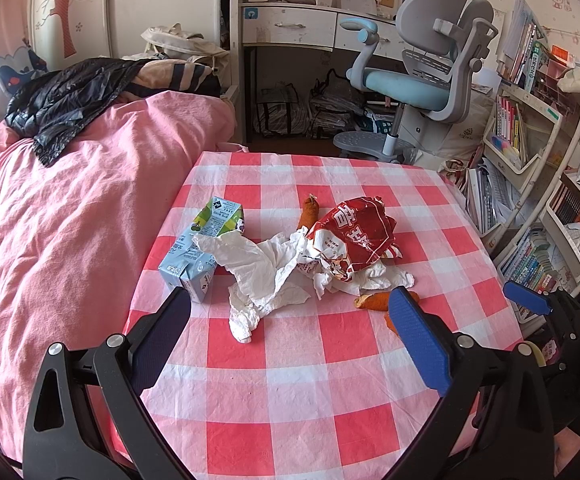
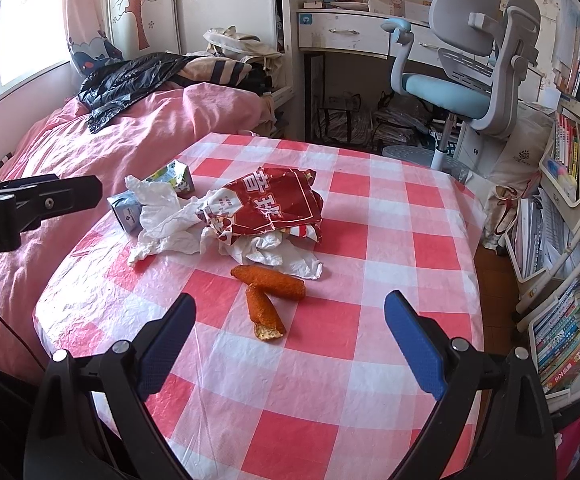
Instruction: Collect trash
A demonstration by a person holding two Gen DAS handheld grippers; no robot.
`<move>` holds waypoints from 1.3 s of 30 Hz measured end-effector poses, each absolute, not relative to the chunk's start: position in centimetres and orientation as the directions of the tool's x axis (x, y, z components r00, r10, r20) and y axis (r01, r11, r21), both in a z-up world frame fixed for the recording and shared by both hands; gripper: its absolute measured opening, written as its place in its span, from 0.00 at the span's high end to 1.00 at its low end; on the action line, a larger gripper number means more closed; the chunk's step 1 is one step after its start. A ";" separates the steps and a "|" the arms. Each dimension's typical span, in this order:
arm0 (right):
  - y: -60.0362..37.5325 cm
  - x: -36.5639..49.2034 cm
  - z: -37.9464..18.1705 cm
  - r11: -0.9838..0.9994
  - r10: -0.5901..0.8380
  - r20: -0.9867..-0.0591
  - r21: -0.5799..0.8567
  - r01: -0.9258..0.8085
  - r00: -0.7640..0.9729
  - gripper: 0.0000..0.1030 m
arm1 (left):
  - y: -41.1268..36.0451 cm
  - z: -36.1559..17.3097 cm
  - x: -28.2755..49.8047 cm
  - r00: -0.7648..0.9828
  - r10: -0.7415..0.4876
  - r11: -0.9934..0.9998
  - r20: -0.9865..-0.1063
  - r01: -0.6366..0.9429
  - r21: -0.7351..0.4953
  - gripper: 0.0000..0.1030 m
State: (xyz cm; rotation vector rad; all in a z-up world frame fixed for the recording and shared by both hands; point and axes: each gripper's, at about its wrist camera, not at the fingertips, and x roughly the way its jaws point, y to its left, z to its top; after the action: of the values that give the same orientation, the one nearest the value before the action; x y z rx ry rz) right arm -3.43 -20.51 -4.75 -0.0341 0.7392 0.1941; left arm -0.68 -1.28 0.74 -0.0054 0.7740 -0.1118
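Note:
Trash lies on a red-and-white checked table (image 1: pixel 290 380): a crushed blue-green drink carton (image 1: pixel 199 248), crumpled white tissues (image 1: pixel 265 276), a red snack wrapper (image 1: pixel 354 234) and orange fried sticks (image 1: pixel 374 300). In the right wrist view I see the carton (image 2: pixel 169 182), tissues (image 2: pixel 165 220), wrapper (image 2: pixel 269 206) and two orange sticks (image 2: pixel 267 288) close ahead. My left gripper (image 1: pixel 290 312) is open and empty, just short of the tissues. My right gripper (image 2: pixel 290 312) is open and empty above the table (image 2: pixel 290 400), near the sticks.
A pink bed (image 1: pixel 69 220) with a black jacket (image 1: pixel 61 108) adjoins the table's left side. A desk (image 1: pixel 290 28) and blue-grey chair (image 1: pixel 418 80) stand behind. Bookshelves (image 1: pixel 538 184) crowd the right. The left gripper's body (image 2: pixel 21 208) shows at the left edge.

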 end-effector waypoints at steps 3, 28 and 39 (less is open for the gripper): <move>-20.5 -3.3 -4.7 0.982 0.162 -0.673 0.036 -0.188 0.722 0.11 | -1.2 0.6 -0.8 0.710 -0.105 0.994 -0.696 0.104 -0.044 0.07; -18.9 -0.2 -9.1 0.927 0.227 -0.829 0.022 -0.374 0.512 0.37 | -1.8 -4.4 4.9 0.641 -0.028 0.915 -0.767 0.325 0.238 0.07; -20.2 -0.1 -9.4 0.913 0.265 -0.851 0.070 -0.401 0.454 0.76 | 2.8 -4.7 8.4 0.562 -0.201 0.954 -0.803 0.300 -0.029 0.99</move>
State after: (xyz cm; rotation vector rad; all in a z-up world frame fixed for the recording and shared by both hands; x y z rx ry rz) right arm -0.08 -20.23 -9.42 -0.1482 1.0204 0.4126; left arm 8.42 2.79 -4.74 0.1158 0.9292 -0.2955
